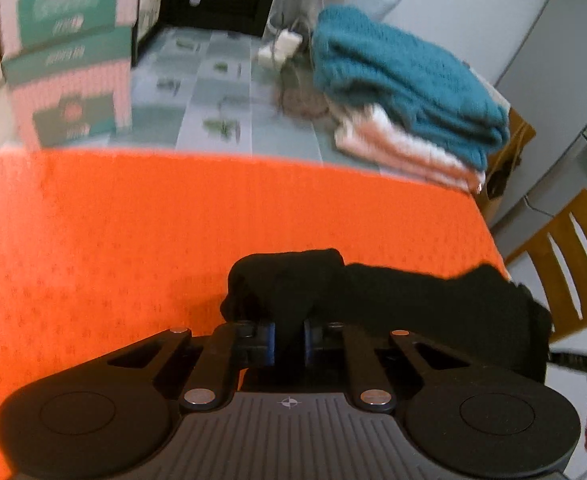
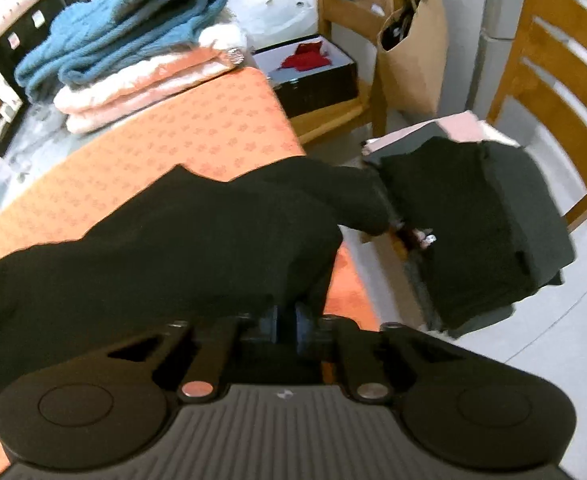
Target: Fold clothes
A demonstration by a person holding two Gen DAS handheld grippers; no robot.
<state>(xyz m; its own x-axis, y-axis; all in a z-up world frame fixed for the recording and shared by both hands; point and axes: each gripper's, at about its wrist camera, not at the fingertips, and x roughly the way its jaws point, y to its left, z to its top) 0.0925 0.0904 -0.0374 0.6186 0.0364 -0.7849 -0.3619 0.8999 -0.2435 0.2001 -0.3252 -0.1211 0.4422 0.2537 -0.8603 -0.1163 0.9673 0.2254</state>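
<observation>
A black garment [image 1: 393, 300] hangs bunched above the orange tablecloth [image 1: 173, 240]. My left gripper [image 1: 289, 342] is shut on one bunched end of it. My right gripper [image 2: 287, 320] is shut on another part of the same black garment [image 2: 153, 248], which spreads left over the orange cloth [image 2: 197, 136] near the table's right edge. A folded stack with a teal knit sweater [image 1: 405, 88] on pink and white clothes [image 1: 397, 148] lies at the far end of the table; it also shows in the right wrist view [image 2: 133, 24].
A wooden chair [image 2: 549, 92] right of the table holds a pile of dark folded clothes [image 2: 473, 224]. A pink and green carton [image 1: 65, 52] stands at the far left. A paper bag [image 2: 413, 48] and a black box [image 2: 313, 76] sit behind on another chair.
</observation>
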